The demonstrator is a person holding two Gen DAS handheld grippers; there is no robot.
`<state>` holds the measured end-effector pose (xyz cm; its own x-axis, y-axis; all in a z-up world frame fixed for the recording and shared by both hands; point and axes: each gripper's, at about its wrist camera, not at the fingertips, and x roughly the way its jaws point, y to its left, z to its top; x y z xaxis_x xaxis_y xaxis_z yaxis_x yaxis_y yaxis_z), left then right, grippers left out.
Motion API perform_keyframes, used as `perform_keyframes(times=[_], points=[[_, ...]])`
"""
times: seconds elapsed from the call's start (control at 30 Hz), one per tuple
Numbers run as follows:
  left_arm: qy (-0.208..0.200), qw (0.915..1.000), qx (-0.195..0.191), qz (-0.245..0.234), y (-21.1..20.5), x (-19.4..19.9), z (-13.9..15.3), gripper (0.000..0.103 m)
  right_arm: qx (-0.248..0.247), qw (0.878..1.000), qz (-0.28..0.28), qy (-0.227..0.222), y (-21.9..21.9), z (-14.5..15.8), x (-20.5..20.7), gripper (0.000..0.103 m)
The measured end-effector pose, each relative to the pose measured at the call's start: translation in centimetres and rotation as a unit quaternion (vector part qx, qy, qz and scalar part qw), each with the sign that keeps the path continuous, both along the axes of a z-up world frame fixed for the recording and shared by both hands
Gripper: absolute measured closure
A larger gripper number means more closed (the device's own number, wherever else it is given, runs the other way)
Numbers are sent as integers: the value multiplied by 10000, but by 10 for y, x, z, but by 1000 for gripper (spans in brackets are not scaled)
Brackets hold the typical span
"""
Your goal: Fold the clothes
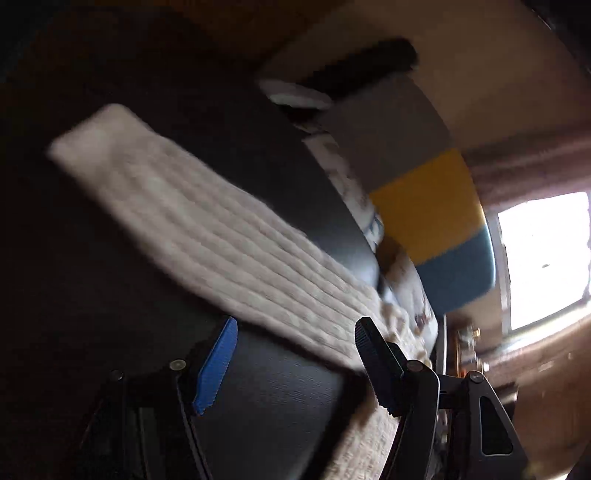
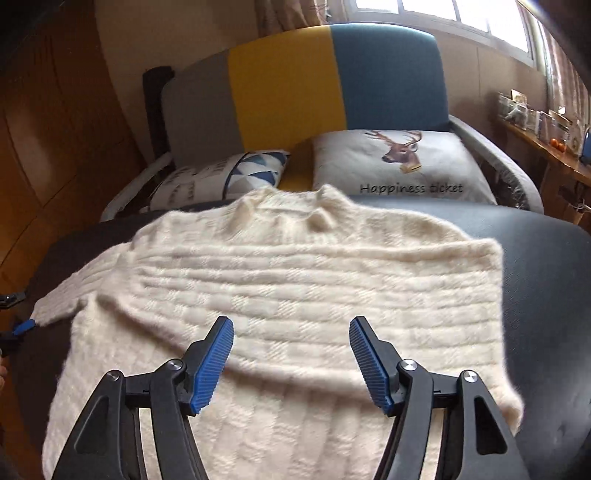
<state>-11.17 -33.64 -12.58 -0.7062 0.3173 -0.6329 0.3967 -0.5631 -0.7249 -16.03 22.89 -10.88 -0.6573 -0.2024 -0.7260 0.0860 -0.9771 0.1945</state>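
A cream cable-knit sweater (image 2: pixel 295 280) lies spread on a dark leather-like surface (image 2: pixel 546 280), collar toward the cushions. One sleeve is folded across its body. My right gripper (image 2: pixel 291 323) hovers open just above the sweater's middle, holding nothing. The other sleeve (image 2: pixel 59 302) sticks out to the left, and a blue fingertip of my left gripper (image 2: pixel 23 326) shows beside its cuff. In the tilted, blurred left wrist view that sleeve (image 1: pixel 207 229) runs diagonally over the dark surface (image 1: pixel 277 398). My left gripper (image 1: pixel 297 325) is open at the sleeve's near edge, gripping nothing.
Behind the surface stands a sofa back (image 2: pixel 288 85) in grey, yellow and blue, with a deer cushion (image 2: pixel 399 166) and a triangle-patterned pillow (image 2: pixel 236 173). Wooden cupboards (image 2: pixel 55 129) are on the left. On the right are a cluttered shelf (image 2: pixel 546 125) and a bright window (image 2: pixel 461 18).
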Motion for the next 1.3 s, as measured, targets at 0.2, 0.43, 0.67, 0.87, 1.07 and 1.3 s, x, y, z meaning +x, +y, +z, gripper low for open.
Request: perform_keyframes(times=[0.2,0.43,0.67,0.87,1.07,1.3], points=[[-151,9913,518,1201,-88,44,-16,36,-80,9997,-181,-175,-12,-16,5,36],[-234,9834,944,1529,-114,22,-35,36,273,9995,-175,-11,-17,14,-10,36],[-353,9771,1058,1811,-110,-11,-46,33,691,9971,146,-267,-44,7,-58,36],[-514,9721,977,2071,-111,-18,-44,40,842,9959,215,-233,-61,-30,-57,32],[-824,9691,763,2195,-110,-27,-46,77,761,9966,194,-241,-59,-30,-57,32],[-646,9772,598,1934,-99,-31,-43,95,759,9967,186,-196,-59,-30,-55,32]])
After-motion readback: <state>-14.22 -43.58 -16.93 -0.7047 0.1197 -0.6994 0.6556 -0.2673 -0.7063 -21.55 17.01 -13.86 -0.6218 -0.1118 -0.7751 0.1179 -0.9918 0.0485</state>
